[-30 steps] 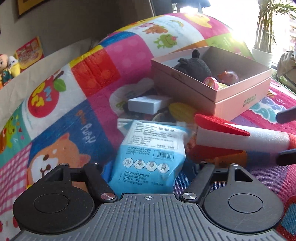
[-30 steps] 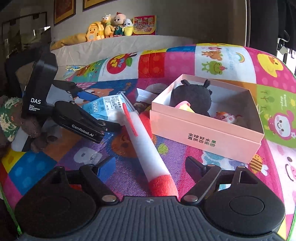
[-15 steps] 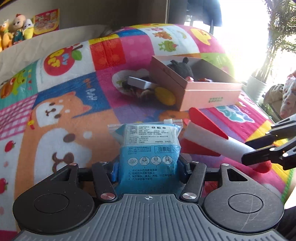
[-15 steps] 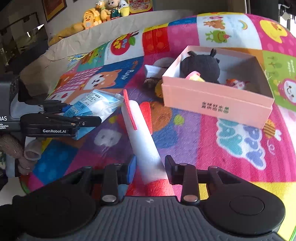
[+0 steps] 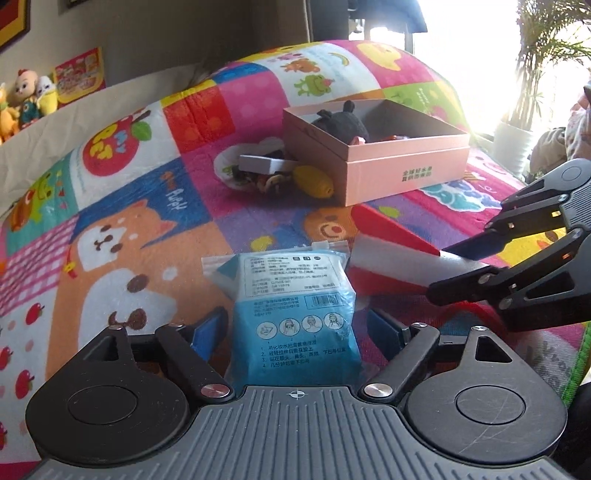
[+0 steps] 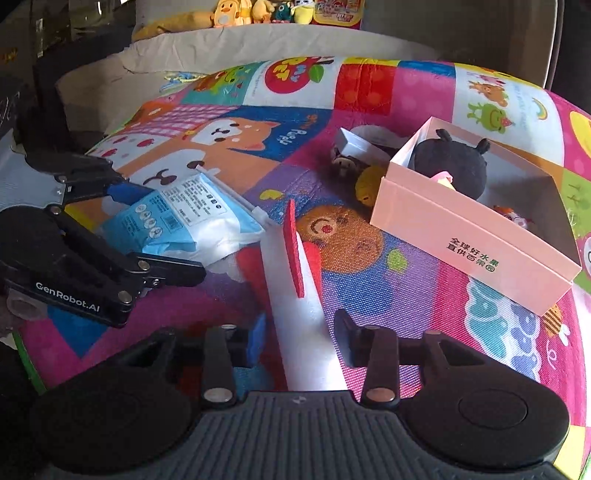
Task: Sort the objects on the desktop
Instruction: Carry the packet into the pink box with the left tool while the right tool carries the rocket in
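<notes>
A blue wipes packet (image 5: 295,314) lies on the colourful mat between the fingers of my left gripper (image 5: 299,328), whose jaws stand apart with gaps beside the packet. It also shows in the right wrist view (image 6: 184,218). A white foam rocket with red fins (image 6: 299,291) lies between the fingers of my right gripper (image 6: 299,332), jaws a little wider than its body. The rocket shows in the left wrist view (image 5: 391,262), with the right gripper (image 5: 458,269) around its tail. A pink box (image 5: 402,170) holds a black plush (image 6: 450,166).
A small white box (image 5: 262,162), a yellow toy (image 5: 314,181) and small dark toys lie in a heap left of the pink box. Plush toys (image 6: 258,11) line a ledge behind. The mat's near edge (image 6: 29,369) drops off below my left gripper.
Both grippers have pulled back toward the mat's near edge. The left jaws, closed on the packet half a second ago, now stand wider. The right jaws have also widened around the rocket.
</notes>
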Available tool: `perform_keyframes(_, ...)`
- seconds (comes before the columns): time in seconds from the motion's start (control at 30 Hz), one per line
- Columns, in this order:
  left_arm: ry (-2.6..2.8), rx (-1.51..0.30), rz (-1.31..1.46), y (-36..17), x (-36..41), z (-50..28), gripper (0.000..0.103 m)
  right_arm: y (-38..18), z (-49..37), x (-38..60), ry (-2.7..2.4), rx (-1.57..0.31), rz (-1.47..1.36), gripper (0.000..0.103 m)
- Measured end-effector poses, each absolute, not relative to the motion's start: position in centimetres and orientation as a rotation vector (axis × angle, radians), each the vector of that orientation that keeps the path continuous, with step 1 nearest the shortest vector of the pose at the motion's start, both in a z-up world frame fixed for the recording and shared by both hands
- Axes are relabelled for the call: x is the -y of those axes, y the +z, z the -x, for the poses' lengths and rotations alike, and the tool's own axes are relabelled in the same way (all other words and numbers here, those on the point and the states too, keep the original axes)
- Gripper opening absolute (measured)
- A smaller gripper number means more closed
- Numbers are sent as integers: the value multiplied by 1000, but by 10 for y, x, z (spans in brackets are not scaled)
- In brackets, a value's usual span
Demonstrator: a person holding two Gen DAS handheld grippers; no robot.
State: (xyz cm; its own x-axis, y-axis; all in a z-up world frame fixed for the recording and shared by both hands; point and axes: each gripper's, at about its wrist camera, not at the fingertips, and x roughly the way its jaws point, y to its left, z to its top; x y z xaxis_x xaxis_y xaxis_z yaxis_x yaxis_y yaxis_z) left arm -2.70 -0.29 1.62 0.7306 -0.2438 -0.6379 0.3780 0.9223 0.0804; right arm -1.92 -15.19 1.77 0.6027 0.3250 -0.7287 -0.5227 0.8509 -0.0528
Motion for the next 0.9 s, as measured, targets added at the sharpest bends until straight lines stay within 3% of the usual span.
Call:
perform_keyframes(0.2, -324, -671, -219, 16, 5, 25, 84, 53, 45, 192, 521, -763, 113, 28)
perform_keyframes(0.37, -324, -670, -260, 17, 13, 21, 59, 84, 68, 242, 481, -694, -31, 28)
perform_keyframes(0.67, -500, -460, -290, 107, 63, 21, 59, 113, 98, 294, 387, -506, -128, 28)
perform_keyframes(0.9, -535, -290, -252, 174, 112, -37, 59, 96, 93, 313, 326, -527, -166, 28)
